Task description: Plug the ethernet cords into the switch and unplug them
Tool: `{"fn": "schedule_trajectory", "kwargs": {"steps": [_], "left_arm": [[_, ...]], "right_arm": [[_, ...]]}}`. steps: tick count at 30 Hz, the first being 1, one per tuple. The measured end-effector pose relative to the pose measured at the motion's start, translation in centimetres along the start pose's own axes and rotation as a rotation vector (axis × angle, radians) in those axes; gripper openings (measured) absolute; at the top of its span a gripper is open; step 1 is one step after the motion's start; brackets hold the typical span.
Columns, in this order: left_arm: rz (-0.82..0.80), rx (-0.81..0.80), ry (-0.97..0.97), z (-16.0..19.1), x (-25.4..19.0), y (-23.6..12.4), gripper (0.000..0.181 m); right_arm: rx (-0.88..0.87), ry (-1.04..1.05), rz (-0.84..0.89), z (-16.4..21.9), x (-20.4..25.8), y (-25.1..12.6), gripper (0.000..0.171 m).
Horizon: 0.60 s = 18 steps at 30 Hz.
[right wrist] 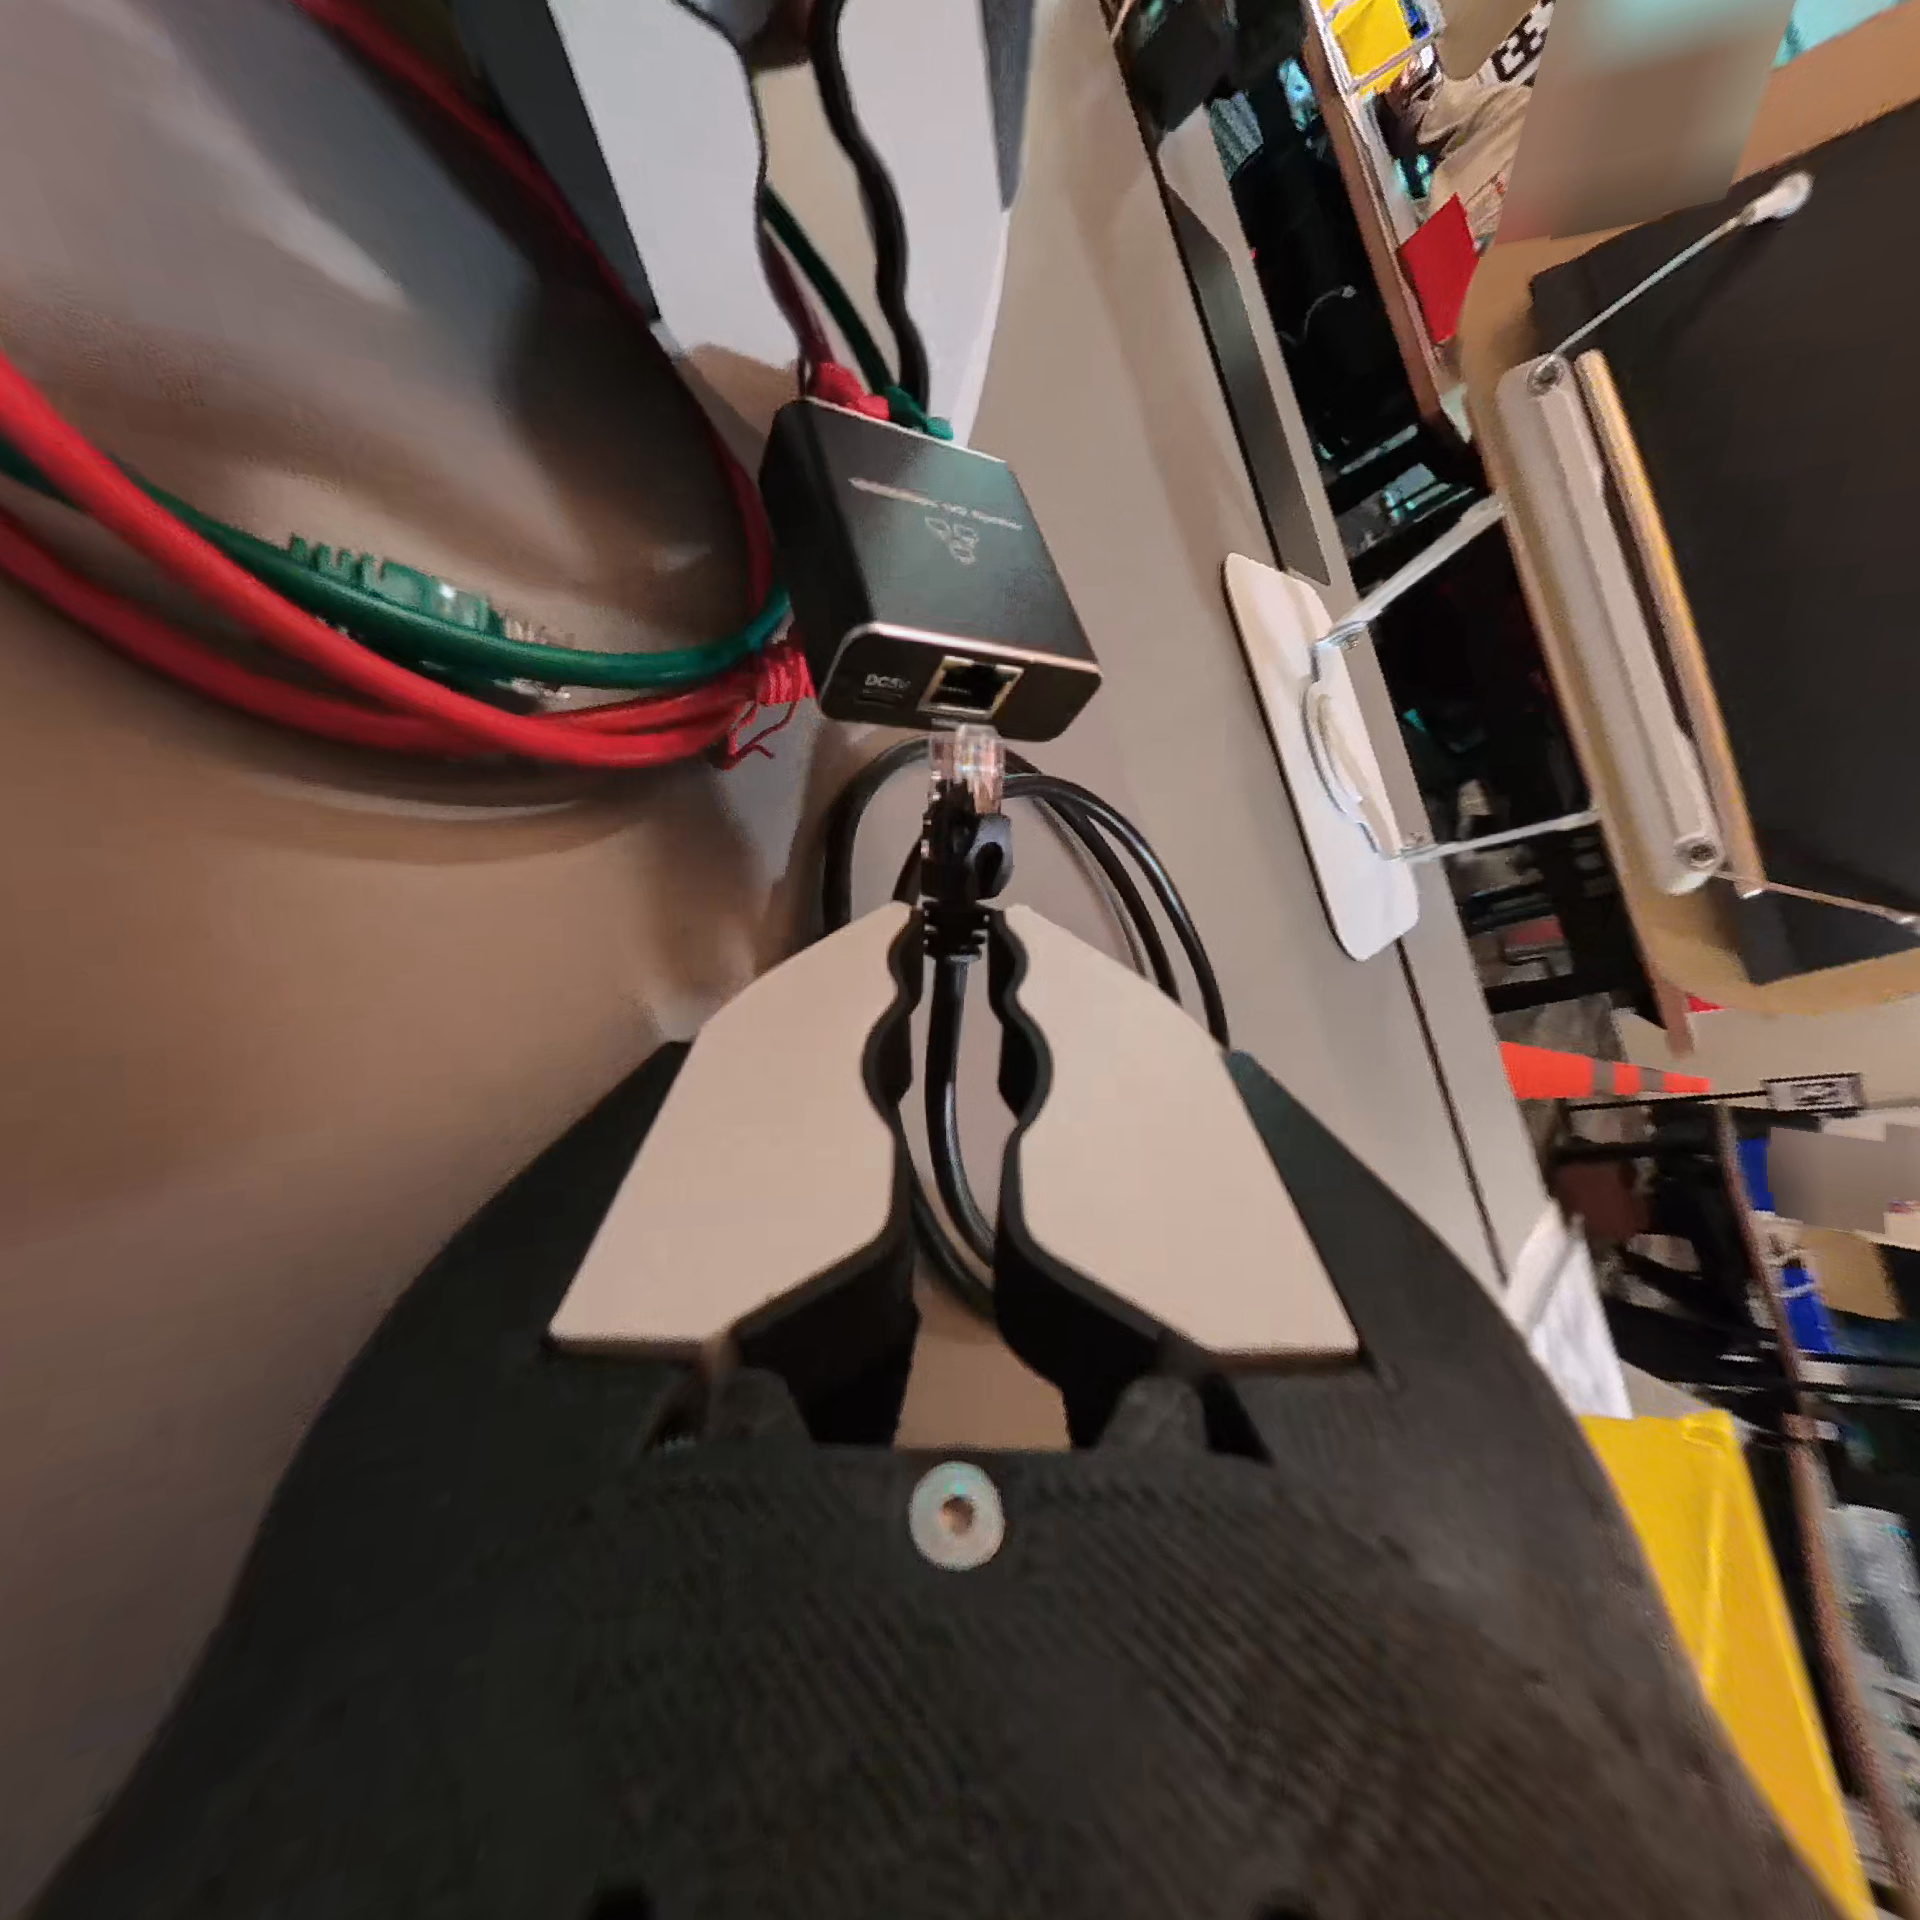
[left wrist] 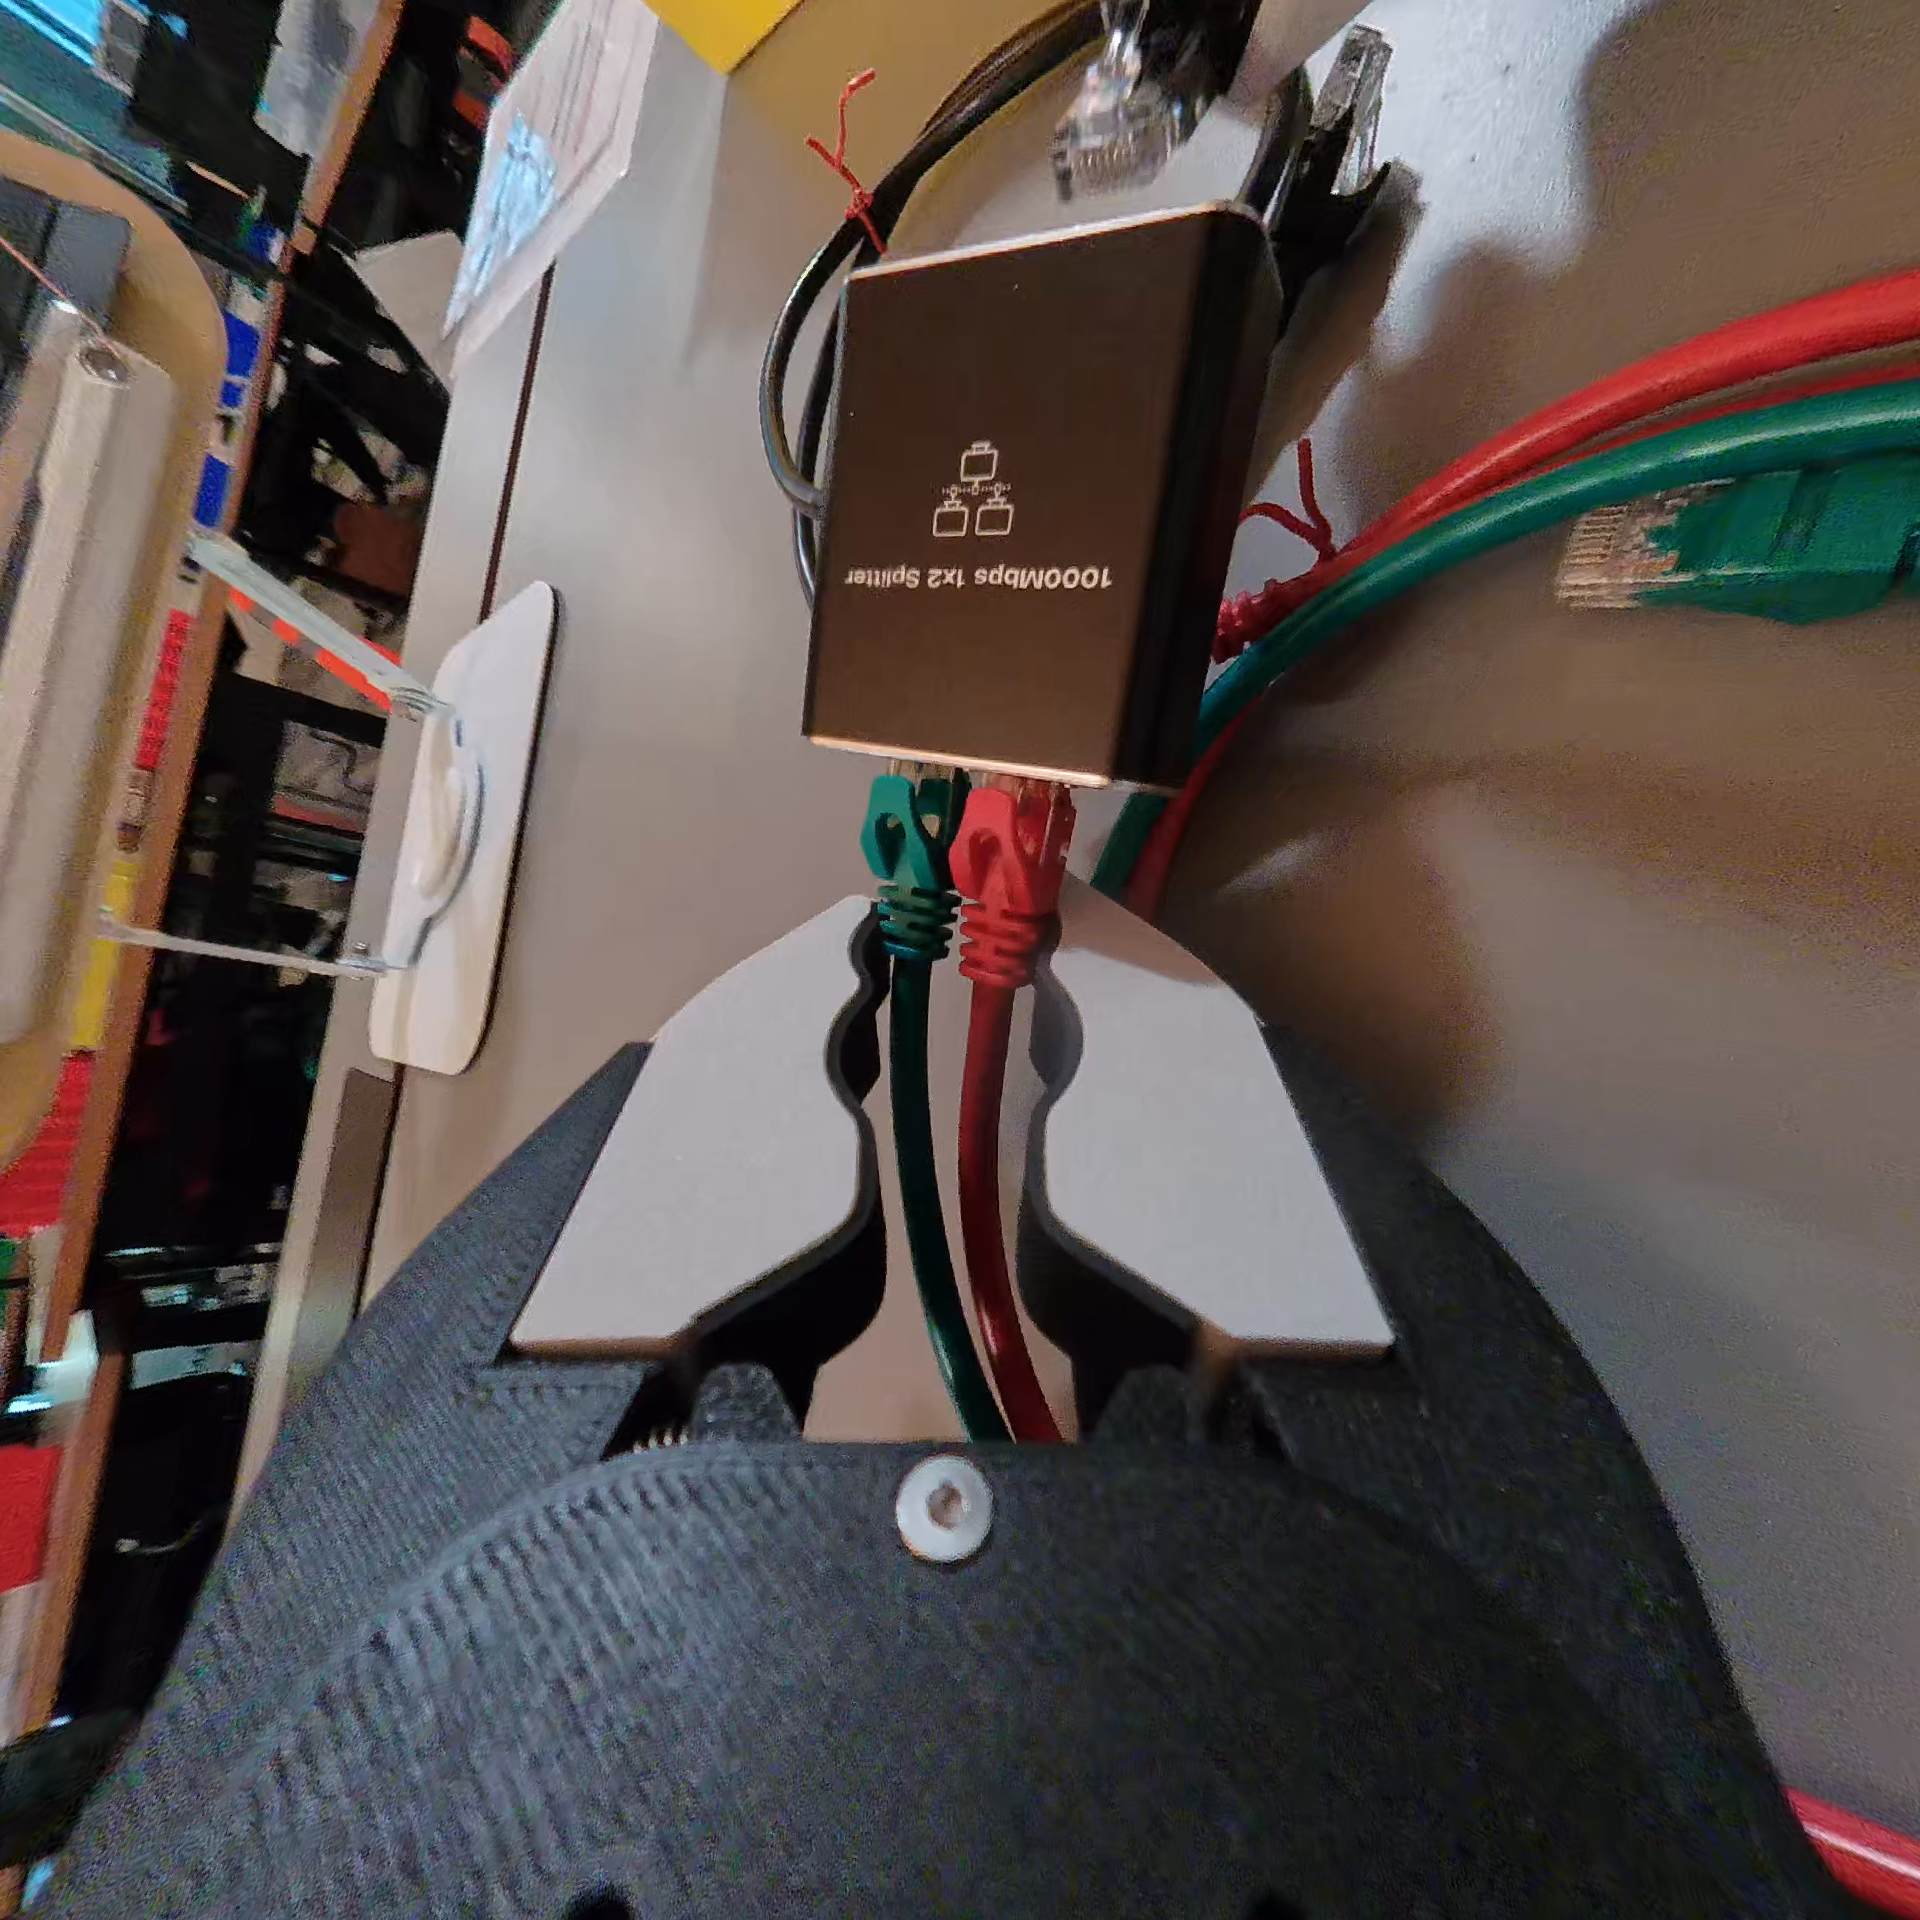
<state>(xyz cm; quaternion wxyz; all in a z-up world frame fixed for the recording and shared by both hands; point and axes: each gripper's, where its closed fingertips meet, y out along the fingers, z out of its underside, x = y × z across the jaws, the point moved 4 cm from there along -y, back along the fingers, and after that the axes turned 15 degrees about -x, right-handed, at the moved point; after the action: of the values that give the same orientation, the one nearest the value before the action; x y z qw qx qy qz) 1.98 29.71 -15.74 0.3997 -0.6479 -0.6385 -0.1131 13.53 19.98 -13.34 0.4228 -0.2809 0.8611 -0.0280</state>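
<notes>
A small black switch box point(left wrist: 1023, 499) is held up, with a green plug point(left wrist: 914, 842) and a red plug point(left wrist: 1013, 862) seated side by side in its near face. My left gripper point(left wrist: 961, 925) is shut on both cords just behind those plugs. In the right wrist view the switch point(right wrist: 925, 566) shows its other face with one empty port point(right wrist: 971, 686). My right gripper point(right wrist: 958, 925) is shut on the black cord's boot point(right wrist: 961, 862); its clear plug tip point(right wrist: 968, 756) sits just below that port, outside it. That clear plug point(left wrist: 1117, 114) shows beyond the switch in the left wrist view.
Loose red and green cords point(right wrist: 312, 644) loop beside the switch, with a free green plug point(left wrist: 1714, 540) on the grey table point(left wrist: 644, 623). A coil of black cable point(right wrist: 1122, 862) lies below the switch. A white pad with a clear stand point(right wrist: 1320, 748) sits near the table edge; shelves stand beyond.
</notes>
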Motion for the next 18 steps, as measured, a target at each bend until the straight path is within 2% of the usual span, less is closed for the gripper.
{"fn": "schedule_trajectory", "kwargs": {"steps": [4,18], "left_arm": [[-0.016,0.009,0.068,-0.35,-0.16,0.27,0.026],[-0.055,0.097,0.154,-1.05,-0.39,0.99,0.026]], "right_arm": [[0.091,-0.147,0.028,0.15,0.28,0.17,0.012],[0.368,-0.385,0.101,0.60,0.47,0.70,0.012]]}}
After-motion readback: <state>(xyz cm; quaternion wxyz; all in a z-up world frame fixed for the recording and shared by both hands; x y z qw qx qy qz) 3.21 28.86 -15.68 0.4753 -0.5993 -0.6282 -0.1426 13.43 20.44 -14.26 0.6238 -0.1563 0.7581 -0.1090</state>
